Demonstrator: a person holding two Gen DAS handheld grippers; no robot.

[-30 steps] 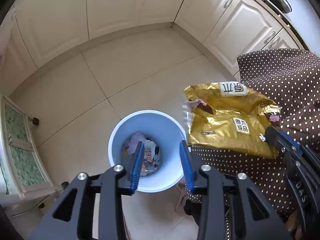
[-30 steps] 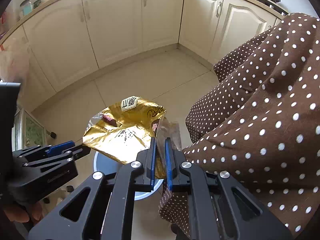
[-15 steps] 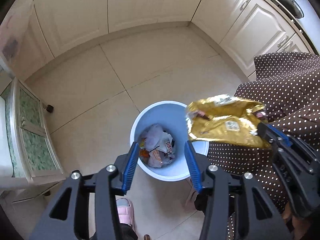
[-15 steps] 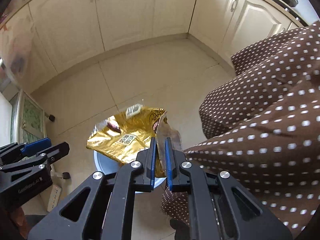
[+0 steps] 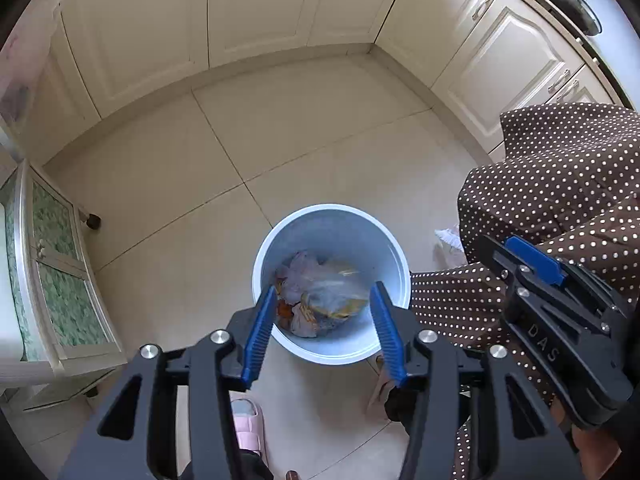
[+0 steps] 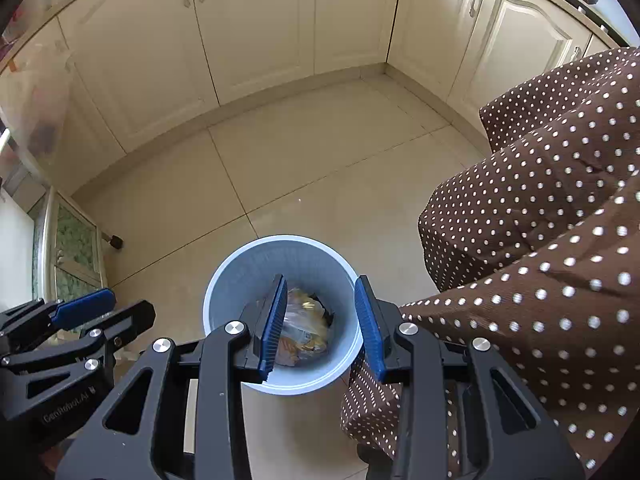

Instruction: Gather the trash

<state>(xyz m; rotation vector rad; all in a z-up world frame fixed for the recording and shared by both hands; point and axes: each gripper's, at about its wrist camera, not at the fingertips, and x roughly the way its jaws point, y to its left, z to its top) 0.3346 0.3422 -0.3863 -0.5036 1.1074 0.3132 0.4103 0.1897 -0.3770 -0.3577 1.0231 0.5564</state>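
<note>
Over on the left there's a little glass-door cabinet [image 5: 52, 276], and the pale blue bin [image 5: 394, 256] sits on the tile floor right below both tools, so I'd guess they're parked up there for dropping stuff straight in. The left gripper [image 5: 324, 330] is spread wide and empty. Same for the right gripper [image 6: 320, 324], while the gold wrapper [image 6: 306, 322] lies down in the bin with the other trash.
</note>
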